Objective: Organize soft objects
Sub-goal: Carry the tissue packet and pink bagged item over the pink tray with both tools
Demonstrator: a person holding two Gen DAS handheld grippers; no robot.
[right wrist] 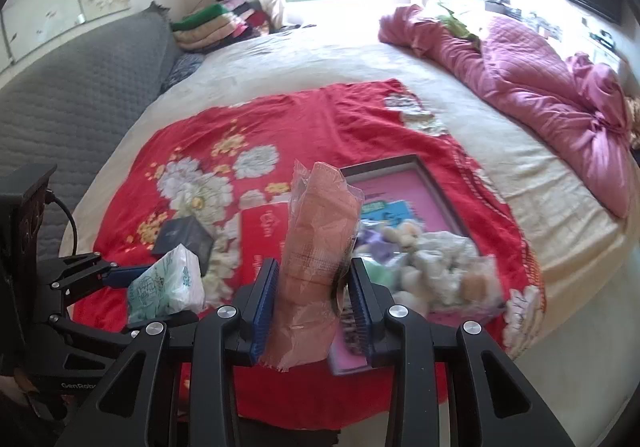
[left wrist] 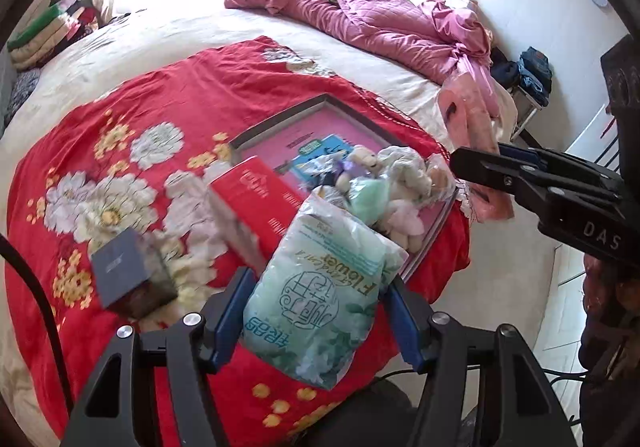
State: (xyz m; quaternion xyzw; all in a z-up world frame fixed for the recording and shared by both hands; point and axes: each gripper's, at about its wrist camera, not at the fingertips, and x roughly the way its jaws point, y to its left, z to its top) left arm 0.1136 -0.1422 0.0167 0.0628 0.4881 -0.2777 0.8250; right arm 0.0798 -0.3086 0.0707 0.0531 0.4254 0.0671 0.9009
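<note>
Sunlit bedroom: a bed [right wrist: 320,59] draped with a red floral cloth [right wrist: 320,119]. Above it, the left hand-held gripper [left wrist: 316,311] clamps a pale green tissue pack [left wrist: 320,287], and the right hand-held gripper [right wrist: 314,283] clamps a pink bagged bundle [right wrist: 316,247]. Small plush toys [right wrist: 436,259] sit in a framed tray [right wrist: 432,175] below.

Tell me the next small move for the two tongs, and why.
Probably carry both packs toward the dark-framed tray and set them beside the plush toys. The left tongs grip a green tissue pack and the right tongs a pink plastic-wrapped pack, both held clear above the red floral blanket, while the soft toys already sit in that tray.
</note>
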